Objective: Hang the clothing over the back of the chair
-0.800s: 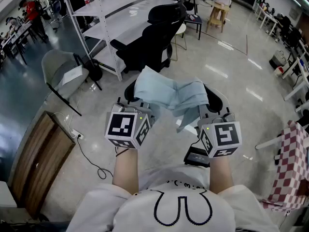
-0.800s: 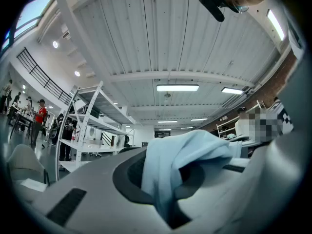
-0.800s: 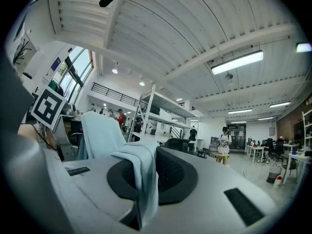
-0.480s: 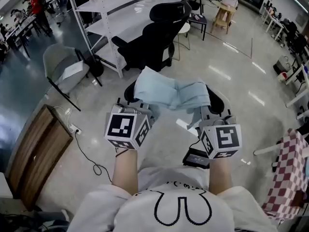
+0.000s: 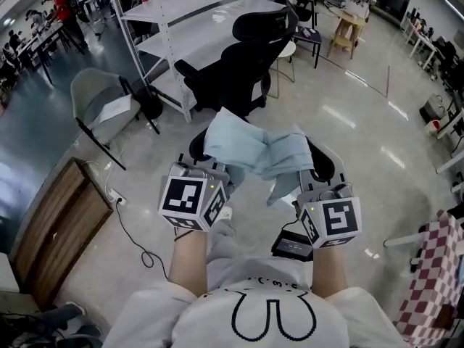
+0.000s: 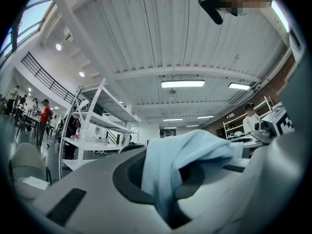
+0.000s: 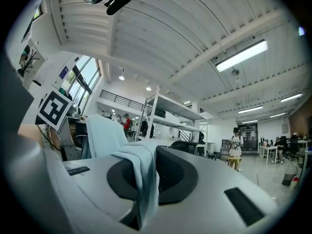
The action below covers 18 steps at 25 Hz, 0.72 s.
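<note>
A light blue piece of clothing (image 5: 255,149) is stretched in the air between my two grippers, with a corner drooping below its middle. My left gripper (image 5: 206,158) is shut on its left end, and the cloth (image 6: 181,164) is pinched between the jaws in the left gripper view. My right gripper (image 5: 316,167) is shut on the right end, where a fold (image 7: 142,175) runs down into the jaw gap. The black office chair (image 5: 241,69) stands beyond the cloth, apart from it, its back and headrest upright.
A white shelf rack (image 5: 181,11) stands behind the black chair. A grey chair (image 5: 100,104) is at the left, a wooden tabletop (image 5: 56,232) at the lower left. A black device (image 5: 291,243) and a cable (image 5: 134,238) lie on the floor. A checkered cloth (image 5: 435,267) hangs at the right.
Both grippers keep their hold on the clothing. The drooping corner has swung a little. The black chair and rack have slid slightly right and down in the head view.
</note>
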{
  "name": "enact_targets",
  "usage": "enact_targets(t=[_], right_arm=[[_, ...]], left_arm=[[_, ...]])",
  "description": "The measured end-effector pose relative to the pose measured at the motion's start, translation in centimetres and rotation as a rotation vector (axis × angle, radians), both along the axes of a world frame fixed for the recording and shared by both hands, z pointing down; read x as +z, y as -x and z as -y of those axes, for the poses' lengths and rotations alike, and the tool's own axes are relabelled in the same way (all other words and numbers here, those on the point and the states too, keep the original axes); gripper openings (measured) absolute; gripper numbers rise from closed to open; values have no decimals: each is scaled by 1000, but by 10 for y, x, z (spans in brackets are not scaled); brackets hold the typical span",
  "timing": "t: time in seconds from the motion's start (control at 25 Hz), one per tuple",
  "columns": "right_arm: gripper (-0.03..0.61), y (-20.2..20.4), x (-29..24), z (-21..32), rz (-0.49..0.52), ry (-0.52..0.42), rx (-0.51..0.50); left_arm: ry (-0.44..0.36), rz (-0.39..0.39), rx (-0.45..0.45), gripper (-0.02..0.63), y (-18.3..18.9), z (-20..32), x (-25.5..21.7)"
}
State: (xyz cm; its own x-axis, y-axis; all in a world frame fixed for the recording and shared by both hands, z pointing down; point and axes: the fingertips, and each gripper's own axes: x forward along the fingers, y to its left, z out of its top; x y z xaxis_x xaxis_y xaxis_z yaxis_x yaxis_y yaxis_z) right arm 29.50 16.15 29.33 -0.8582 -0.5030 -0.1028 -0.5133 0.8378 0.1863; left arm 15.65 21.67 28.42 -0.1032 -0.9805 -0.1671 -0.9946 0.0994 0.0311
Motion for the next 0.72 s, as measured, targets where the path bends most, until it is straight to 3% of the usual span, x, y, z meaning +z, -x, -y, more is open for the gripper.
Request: enact_targets(t=[0.72], right_arm=[[34, 121, -1, 142, 9, 20, 74]], left_arm=[[3, 10, 56, 37, 140, 146, -9]])
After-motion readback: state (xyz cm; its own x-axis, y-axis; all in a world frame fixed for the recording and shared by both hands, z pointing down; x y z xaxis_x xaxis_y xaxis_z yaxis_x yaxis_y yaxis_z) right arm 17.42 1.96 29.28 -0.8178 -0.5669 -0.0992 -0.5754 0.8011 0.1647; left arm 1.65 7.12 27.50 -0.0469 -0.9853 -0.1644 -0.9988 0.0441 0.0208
